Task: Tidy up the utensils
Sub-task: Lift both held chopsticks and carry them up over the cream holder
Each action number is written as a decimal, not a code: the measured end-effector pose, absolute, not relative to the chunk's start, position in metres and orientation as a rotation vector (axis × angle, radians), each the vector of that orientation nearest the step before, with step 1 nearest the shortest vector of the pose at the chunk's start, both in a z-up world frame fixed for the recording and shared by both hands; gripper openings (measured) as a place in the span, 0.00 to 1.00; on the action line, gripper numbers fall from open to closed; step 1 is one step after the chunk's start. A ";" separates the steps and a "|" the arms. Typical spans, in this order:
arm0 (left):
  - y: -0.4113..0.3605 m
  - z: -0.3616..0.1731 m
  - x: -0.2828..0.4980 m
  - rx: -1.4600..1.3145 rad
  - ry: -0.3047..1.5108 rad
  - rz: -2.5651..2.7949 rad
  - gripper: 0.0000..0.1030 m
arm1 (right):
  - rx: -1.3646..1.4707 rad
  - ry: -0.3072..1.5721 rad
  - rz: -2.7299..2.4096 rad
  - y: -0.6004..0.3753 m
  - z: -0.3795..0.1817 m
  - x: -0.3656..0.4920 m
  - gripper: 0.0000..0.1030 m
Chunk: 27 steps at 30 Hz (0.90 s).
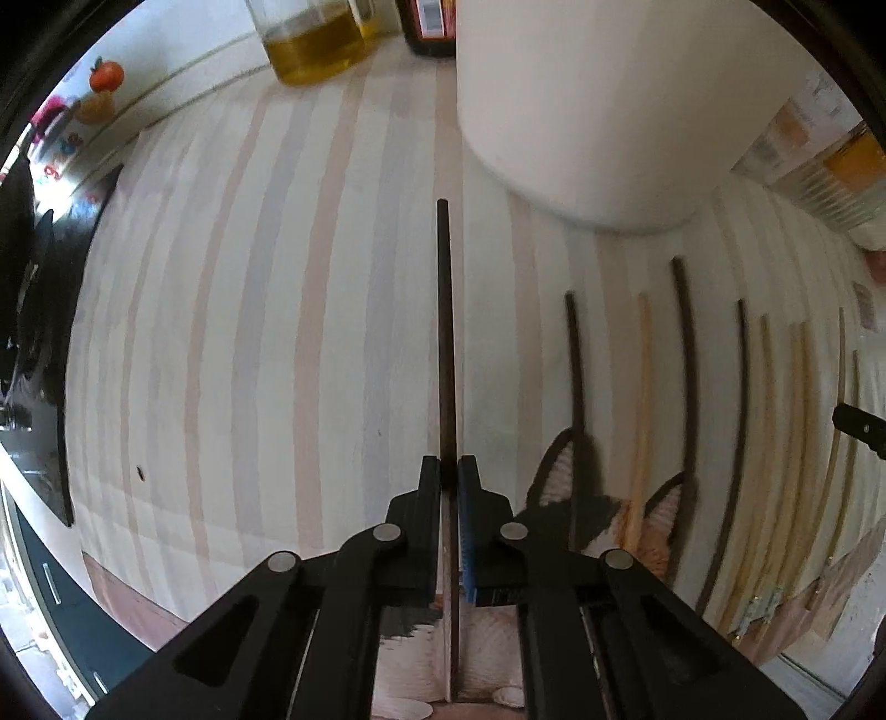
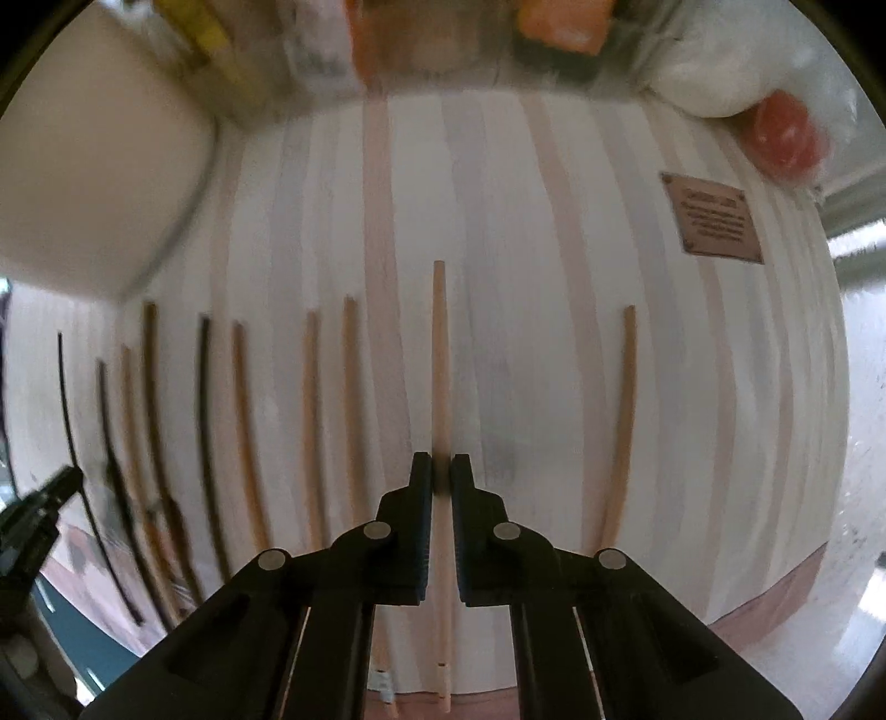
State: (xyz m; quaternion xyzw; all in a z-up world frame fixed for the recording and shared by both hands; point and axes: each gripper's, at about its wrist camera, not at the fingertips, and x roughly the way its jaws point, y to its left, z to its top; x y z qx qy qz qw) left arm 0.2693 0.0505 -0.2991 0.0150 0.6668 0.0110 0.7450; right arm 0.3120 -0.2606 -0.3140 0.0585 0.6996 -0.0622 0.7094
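My left gripper (image 1: 449,471) is shut on a dark brown chopstick (image 1: 446,332) that points straight ahead above the striped wooden board (image 1: 249,332). My right gripper (image 2: 441,471) is shut on a light wooden chopstick (image 2: 440,360) that also points straight ahead. Several more dark chopsticks (image 1: 576,387) and light chopsticks (image 1: 642,387) lie side by side on the board at the left gripper's right. In the right wrist view they lie left of the held one, dark chopsticks (image 2: 152,415) further left and light chopsticks (image 2: 313,415) nearer, with one light chopstick (image 2: 623,415) at the right.
A big white cylindrical container (image 1: 598,111) stands ahead right of the left gripper and shows at the upper left in the right wrist view (image 2: 99,183). An oil jar (image 1: 315,44) stands at the back. A cat-face mat (image 1: 609,515) lies under some chopsticks. Bags (image 2: 720,72) crowd the far edge.
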 end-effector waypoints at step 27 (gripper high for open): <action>0.076 -0.068 0.282 -0.060 0.942 -0.012 0.00 | 0.239 1.008 0.123 -0.179 -0.105 0.341 0.06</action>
